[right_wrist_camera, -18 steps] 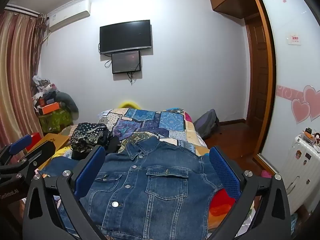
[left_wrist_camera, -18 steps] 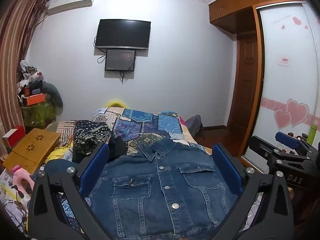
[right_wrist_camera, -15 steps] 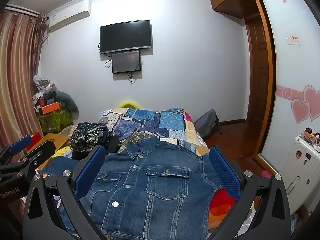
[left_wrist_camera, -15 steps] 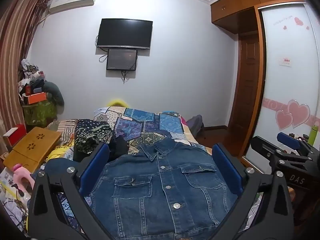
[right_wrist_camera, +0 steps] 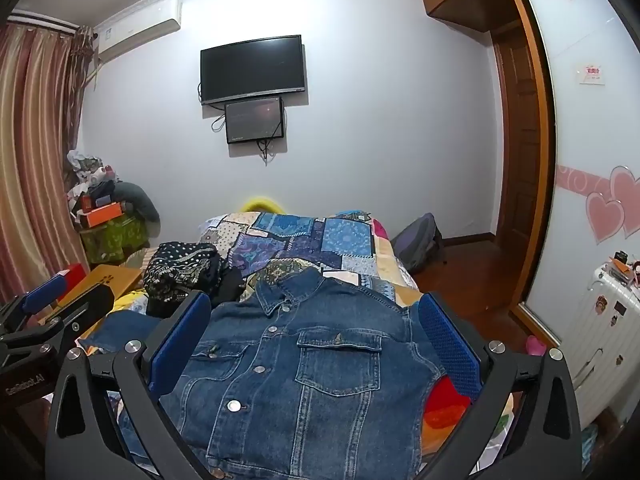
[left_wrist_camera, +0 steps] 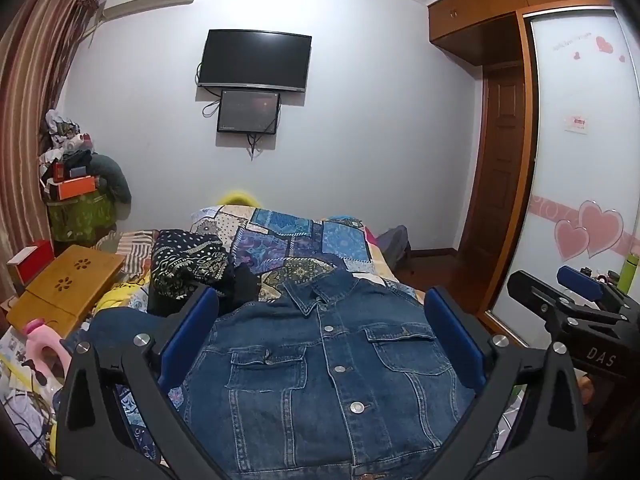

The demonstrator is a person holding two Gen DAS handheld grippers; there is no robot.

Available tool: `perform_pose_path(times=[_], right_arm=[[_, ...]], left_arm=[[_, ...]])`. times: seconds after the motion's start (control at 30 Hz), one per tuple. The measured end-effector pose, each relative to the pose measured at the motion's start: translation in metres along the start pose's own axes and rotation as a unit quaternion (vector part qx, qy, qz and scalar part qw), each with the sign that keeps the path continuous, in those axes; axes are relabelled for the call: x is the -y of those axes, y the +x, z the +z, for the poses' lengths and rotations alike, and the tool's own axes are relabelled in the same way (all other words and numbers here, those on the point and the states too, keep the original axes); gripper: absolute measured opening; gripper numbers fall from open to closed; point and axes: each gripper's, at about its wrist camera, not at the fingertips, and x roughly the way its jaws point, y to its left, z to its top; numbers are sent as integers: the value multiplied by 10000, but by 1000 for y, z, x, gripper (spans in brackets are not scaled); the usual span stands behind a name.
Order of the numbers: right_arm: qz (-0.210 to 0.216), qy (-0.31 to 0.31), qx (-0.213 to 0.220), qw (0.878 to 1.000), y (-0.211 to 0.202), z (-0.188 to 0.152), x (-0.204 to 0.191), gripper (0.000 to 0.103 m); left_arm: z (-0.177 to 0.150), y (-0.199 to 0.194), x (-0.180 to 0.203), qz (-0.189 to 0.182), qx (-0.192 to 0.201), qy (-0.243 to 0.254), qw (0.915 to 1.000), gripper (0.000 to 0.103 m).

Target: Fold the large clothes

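A bedroom with a pale wall, a television [left_wrist_camera: 255,60] mounted on it, and a bed [left_wrist_camera: 288,236] covered by a patchwork quilt. A denim jacket [left_wrist_camera: 320,368] lies flat on the near end of the bed, buttoned front up, collar pointing toward the wall. The left gripper [left_wrist_camera: 320,332] hangs above it with its blue pads spread wide, the jacket's chest showing between them (nothing is held). The right gripper [right_wrist_camera: 314,332] is likewise spread wide over the jacket's right half, gripping nothing. A dark patterned cloth [left_wrist_camera: 188,264] sits on the bed beyond the jacket's left shoulder.
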Motion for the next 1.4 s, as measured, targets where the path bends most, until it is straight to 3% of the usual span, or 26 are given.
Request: perform_pose_path(times=[1.4], right_arm=[[-15,-17,-264,9997,15,-2,1,103]], left_arm=[[2,17,-13,123,-323,-228,9991,103]])
